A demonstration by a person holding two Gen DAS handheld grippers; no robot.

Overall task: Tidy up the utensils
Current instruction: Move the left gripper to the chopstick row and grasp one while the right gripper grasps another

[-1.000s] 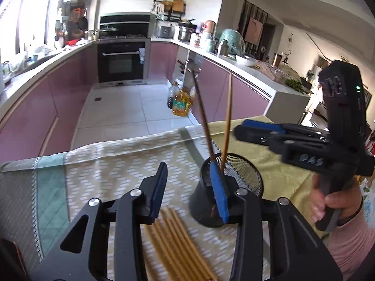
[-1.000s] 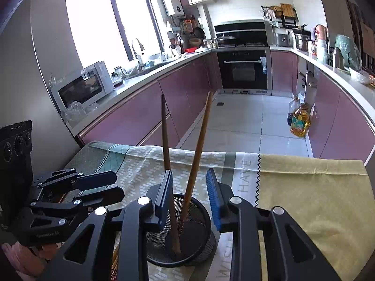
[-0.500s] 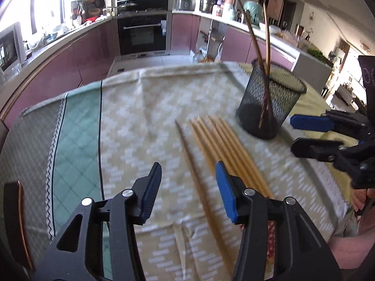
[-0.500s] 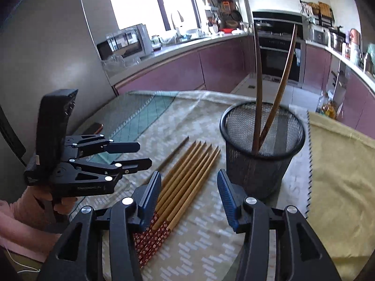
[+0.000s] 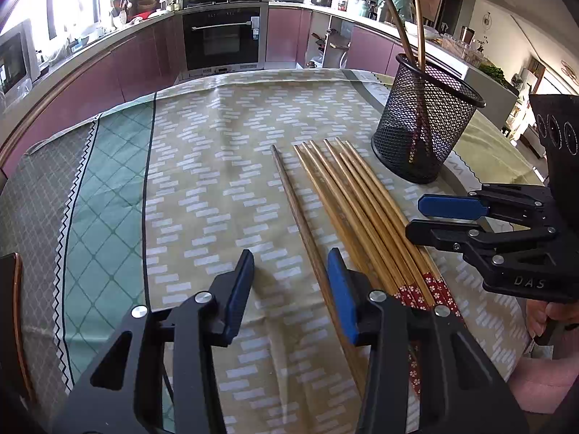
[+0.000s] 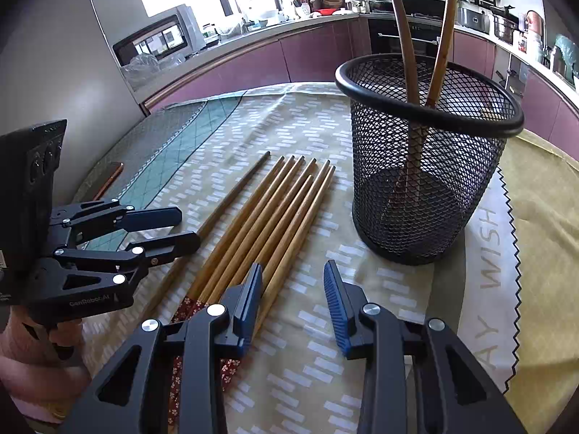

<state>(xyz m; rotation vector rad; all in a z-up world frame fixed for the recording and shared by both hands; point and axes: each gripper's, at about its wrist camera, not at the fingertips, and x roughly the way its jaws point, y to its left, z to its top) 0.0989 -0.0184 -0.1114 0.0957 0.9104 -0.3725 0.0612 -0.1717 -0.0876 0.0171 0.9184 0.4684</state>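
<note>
Several light wooden chopsticks (image 5: 365,209) with red flowered ends lie side by side on the tablecloth; they also show in the right wrist view (image 6: 260,224). One darker chopstick (image 5: 300,217) lies apart to their left, also in the right wrist view (image 6: 217,213). A black mesh cup (image 5: 423,123) holds two chopsticks upright; it also shows in the right wrist view (image 6: 423,166). My left gripper (image 5: 289,285) is open, low over the dark chopstick. My right gripper (image 6: 293,300) is open and empty, just right of the bundle's handle ends.
A patterned tablecloth (image 5: 202,166) covers the round table, with a yellow cloth (image 6: 542,217) beyond the cup. A phone (image 6: 108,179) lies near the left table edge. Kitchen counters and an oven stand behind.
Both grippers have drawn back from above the mesh cup and come down low over the chopsticks lying on the cloth. Both stay open and empty.
</note>
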